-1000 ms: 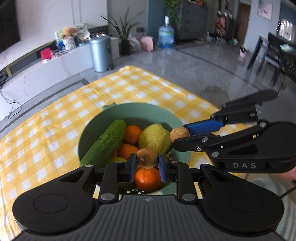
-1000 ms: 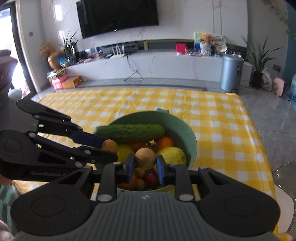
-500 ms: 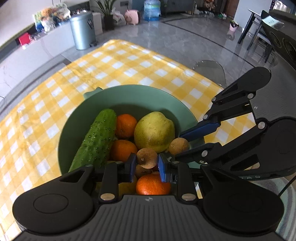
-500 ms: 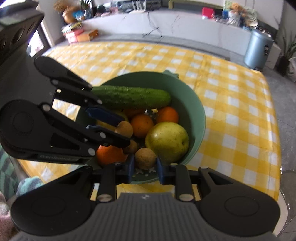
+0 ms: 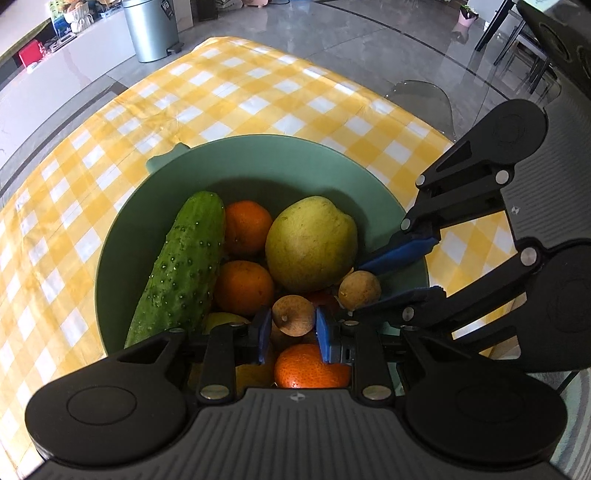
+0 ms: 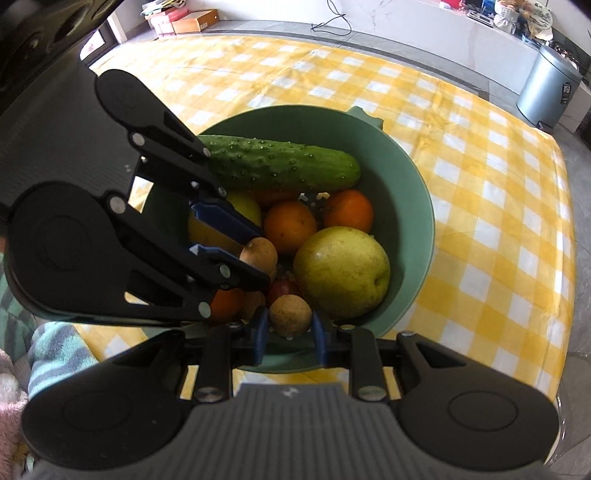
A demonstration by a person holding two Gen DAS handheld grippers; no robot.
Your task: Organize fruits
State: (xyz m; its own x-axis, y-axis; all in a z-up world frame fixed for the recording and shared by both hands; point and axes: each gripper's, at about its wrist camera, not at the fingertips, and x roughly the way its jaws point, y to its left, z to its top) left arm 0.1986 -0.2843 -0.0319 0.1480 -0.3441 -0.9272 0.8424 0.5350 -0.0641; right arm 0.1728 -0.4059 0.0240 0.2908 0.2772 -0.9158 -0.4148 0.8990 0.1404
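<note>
green bowl (image 5: 122,236) crowded with cucumber (image 5: 181,266), pear (image 5: 310,243), oranges; open checked cloth (image 5: 258,92) all around

One green bowl (image 5: 122,236). One cucumber (image 5: 181,269). One yellow-green pear (image 5: 310,243). Three oranges visible from left wrist (image 5: 245,227), (image 5: 243,286), (image 5: 312,371). Two small brown round fruits (image 5: 293,314), (image 5: 359,290). One small red fruit (image 6: 282,290). Yellow fruit at bowl's edge (image 6: 243,206), count unclear. One metal bin (image 5: 149,29).

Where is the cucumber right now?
The cucumber lies inside the green bowl, along its left wall in the left wrist view, beside two oranges; in the right wrist view it runs across the bowl's far side.
</note>
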